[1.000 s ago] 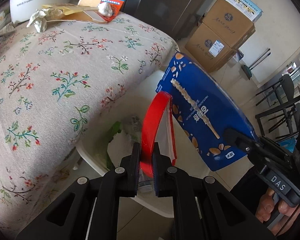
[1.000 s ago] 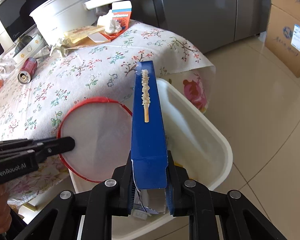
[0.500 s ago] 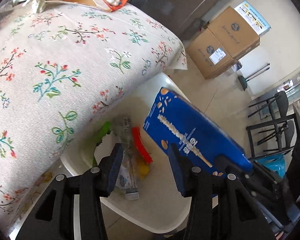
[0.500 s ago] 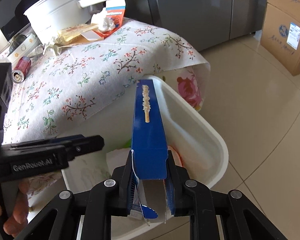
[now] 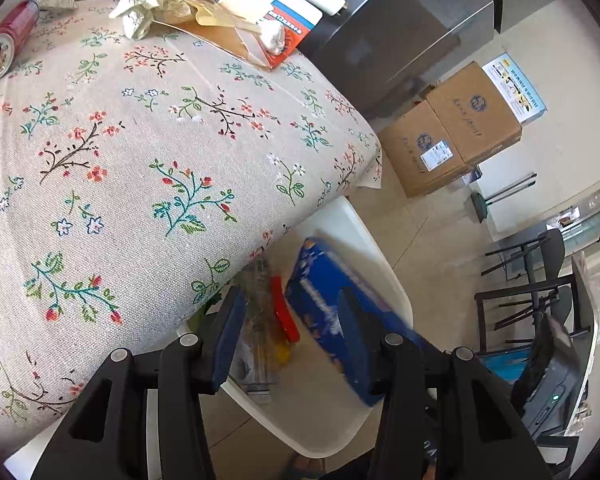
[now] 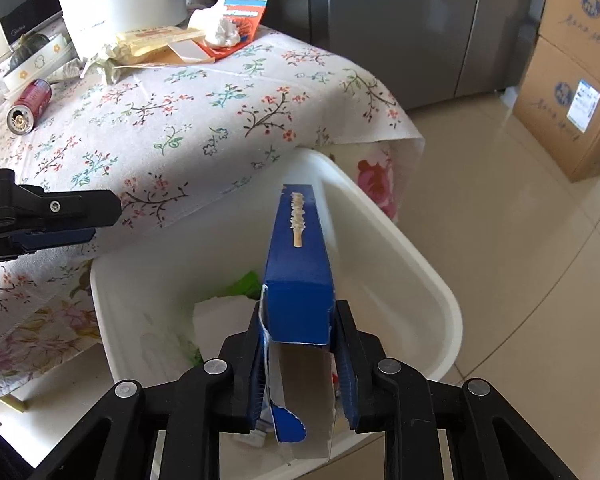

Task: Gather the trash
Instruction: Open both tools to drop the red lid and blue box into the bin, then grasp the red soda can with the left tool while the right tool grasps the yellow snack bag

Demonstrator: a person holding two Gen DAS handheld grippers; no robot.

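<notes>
The blue snack box [image 6: 300, 280] stands between my right gripper [image 6: 300, 356] fingers over the white bin [image 6: 432, 280], and those jaws are opening, the pads barely touching its sides. My left gripper [image 5: 288, 336] is spread and empty above the bin, where a red-rimmed lid [image 5: 284, 314] lies. The floral tablecloth [image 5: 140, 168] hangs just beside it.

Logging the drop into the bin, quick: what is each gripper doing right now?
Left gripper: open, holding nothing.
Right gripper: jaws opening; the blue cardboard snack box sits between them above the white plastic bin.
</notes>
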